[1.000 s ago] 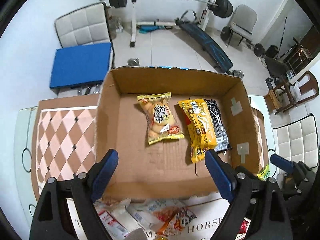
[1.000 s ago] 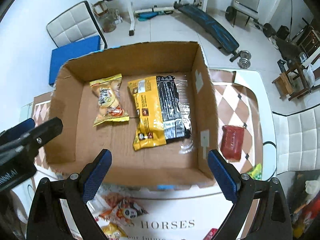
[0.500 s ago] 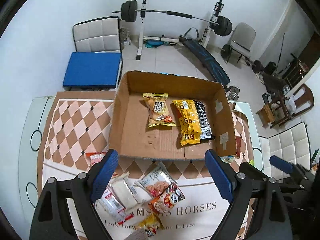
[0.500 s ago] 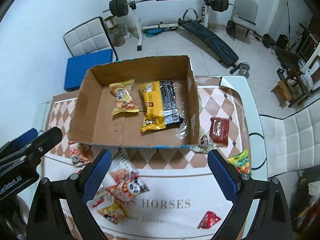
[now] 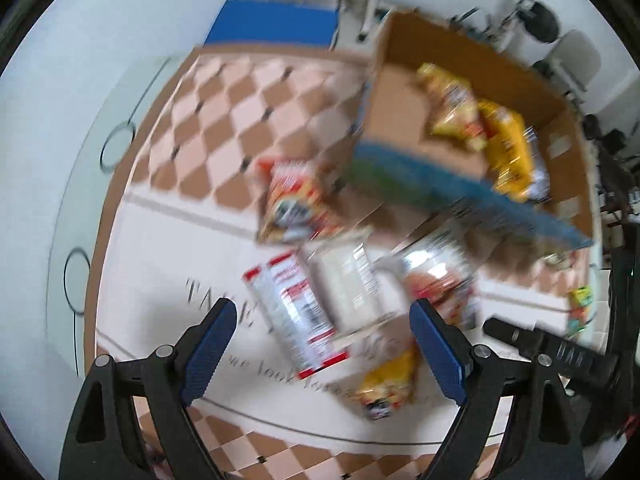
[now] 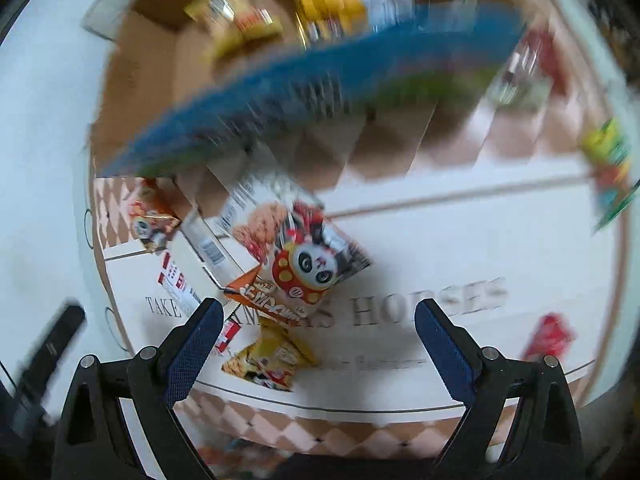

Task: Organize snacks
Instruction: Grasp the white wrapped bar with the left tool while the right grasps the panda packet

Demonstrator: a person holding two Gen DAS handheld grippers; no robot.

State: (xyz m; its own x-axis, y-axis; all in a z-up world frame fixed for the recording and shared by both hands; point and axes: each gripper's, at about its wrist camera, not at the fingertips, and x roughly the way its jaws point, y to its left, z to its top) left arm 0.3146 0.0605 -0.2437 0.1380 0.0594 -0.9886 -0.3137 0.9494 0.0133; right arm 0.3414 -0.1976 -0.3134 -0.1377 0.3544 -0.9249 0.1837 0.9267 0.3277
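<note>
Both views are blurred by motion. My left gripper [image 5: 320,328] is open above a red-and-white packet [image 5: 294,312] and a pale packet [image 5: 348,284] lying on the table mat. A yellow packet [image 5: 384,384] lies lower right of them. My right gripper [image 6: 316,328] is open above the panda snack bag [image 6: 304,256], with a yellow bag [image 6: 272,356] just below it. The cardboard box [image 5: 400,120] holds two yellow snack bags [image 5: 504,148] and sits beyond the loose snacks. Nothing is between either pair of fingers.
An orange snack bag [image 5: 292,200] lies by the box's near corner. A red packet [image 6: 550,336] and a green-yellow packet [image 6: 608,160] lie toward the table's right side. The other gripper's black body [image 5: 548,348] shows at the right of the left wrist view. Chairs and gym gear stand beyond.
Both grippers have pulled back from over the box and dropped toward the loose snacks on the mat. Their jaws stay as wide as before.
</note>
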